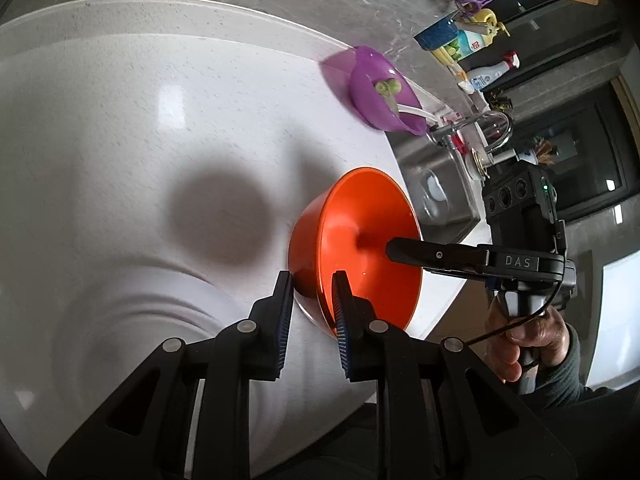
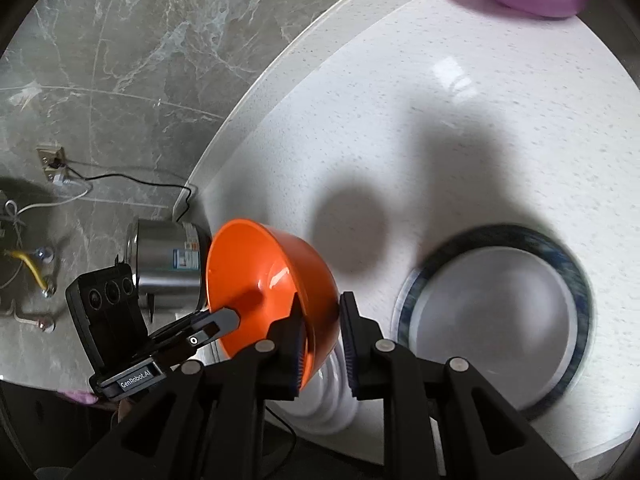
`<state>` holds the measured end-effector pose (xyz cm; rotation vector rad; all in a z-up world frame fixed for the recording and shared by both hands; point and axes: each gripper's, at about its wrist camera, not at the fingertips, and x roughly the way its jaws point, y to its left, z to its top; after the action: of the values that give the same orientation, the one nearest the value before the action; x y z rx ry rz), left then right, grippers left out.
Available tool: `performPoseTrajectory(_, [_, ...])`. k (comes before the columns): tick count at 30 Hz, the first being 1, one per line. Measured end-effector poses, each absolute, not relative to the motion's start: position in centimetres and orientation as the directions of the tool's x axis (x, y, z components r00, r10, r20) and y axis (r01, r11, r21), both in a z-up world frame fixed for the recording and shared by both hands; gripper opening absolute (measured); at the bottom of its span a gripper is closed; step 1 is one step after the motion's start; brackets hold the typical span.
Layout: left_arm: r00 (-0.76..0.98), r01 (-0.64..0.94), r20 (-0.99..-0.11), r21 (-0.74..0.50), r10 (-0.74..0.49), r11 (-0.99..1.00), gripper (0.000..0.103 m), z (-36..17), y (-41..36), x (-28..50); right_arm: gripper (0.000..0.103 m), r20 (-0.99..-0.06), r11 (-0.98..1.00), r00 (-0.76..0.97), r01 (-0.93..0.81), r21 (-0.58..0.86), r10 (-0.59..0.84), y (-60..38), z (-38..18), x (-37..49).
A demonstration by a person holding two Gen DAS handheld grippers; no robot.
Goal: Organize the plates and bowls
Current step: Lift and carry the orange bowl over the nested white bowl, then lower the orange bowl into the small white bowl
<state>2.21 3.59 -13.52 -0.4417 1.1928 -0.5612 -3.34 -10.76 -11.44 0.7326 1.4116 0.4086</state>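
L claw (image 1: 310,280) & R claw (image 1: 390,246) each pinch orange bowl's (image 1: 376,208) rim, tilted above white counter (image 1: 160,100).

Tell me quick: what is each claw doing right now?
Left claw: closed on the rim of the orange bowl.
Right claw: closed on the opposite rim of the same bowl.

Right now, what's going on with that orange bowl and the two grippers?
A person holds the orange bowl up over the white counter with both handheld tools. The left gripper and the right gripper each have their jaws clamped on opposite sides of the rim, and the bowl's shadow falls on the counter. A blue-rimmed plate and a purple bowl holding food sit on the counter.
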Motion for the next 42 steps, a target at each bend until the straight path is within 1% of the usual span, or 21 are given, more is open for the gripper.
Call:
performPoseTrajectory(6, [0.32, 0.086, -0.735, -0.605, -0.598, 0.791, 0.018, -13.4, -2.2, -0.5, 0.019, -0.726, 0.721, 0.063, 0.095, 0.687, 0.684, -15.0, -11.0, -4.3])
performPoseTrajectory(11, [0.325, -0.005, -0.761, -0.596, -0.562, 0.803, 0.018, -15.5, -7.2, -2.3, 0.02, -0.733, 0.732, -0.012, 0.051, 0.679, 0.68, -18.3, -12.1, -4.6])
performPoseTrajectory(16, [0.297, -0.043, -0.79, -0.572, -0.537, 0.819, 0.018, -17.4, -9.8, -3.1, 0.02, -0.75, 0.752, -0.058, 0.016, 0.659, 0.659, -19.9, -13.1, -4.5])
performPoseTrajectory(19, [0.285, -0.039, -0.806, -0.55, -0.518, 0.834, 0.018, -18.3, -10.8, -2.6, 0.019, -0.758, 0.76, -0.068, 0.007, 0.65, 0.648, -20.3, -13.7, -4.5])
performPoseTrajectory(23, [0.259, -0.031, -0.825, -0.527, -0.502, 0.85, 0.018, -19.3, -11.4, -2.0, 0.019, -0.778, 0.78, -0.077, 0.007, 0.625, 0.624, -20.6, -14.6, -4.5])
performPoseTrajectory(29, [0.262, -0.025, -0.83, -0.515, -0.491, 0.857, 0.018, -19.6, -11.4, -1.5, 0.019, -0.792, 0.794, -0.084, -0.003, 0.608, 0.605, -20.6, -14.6, -4.4])
performPoseTrajectory(32, [0.266, -0.028, -0.829, -0.517, -0.493, 0.855, 0.02, -19.5, -10.9, -1.2, 0.019, -0.816, 0.816, -0.08, -0.043, 0.577, 0.572, -19.9, -14.2, -4.5])
performPoseTrajectory(41, [0.261, -0.03, -0.829, -0.52, -0.495, 0.854, 0.021, -19.4, -10.1, -0.8, 0.019, -0.875, 0.864, -0.088, -0.14, 0.484, 0.476, -18.6, -13.6, -4.8])
performPoseTrajectory(42, [0.261, -0.028, -0.829, -0.519, -0.495, 0.854, 0.022, -19.3, -10.1, -0.8, 0.019, -0.878, 0.866, -0.088, -0.143, 0.479, 0.471, -18.5, -13.6, -4.9])
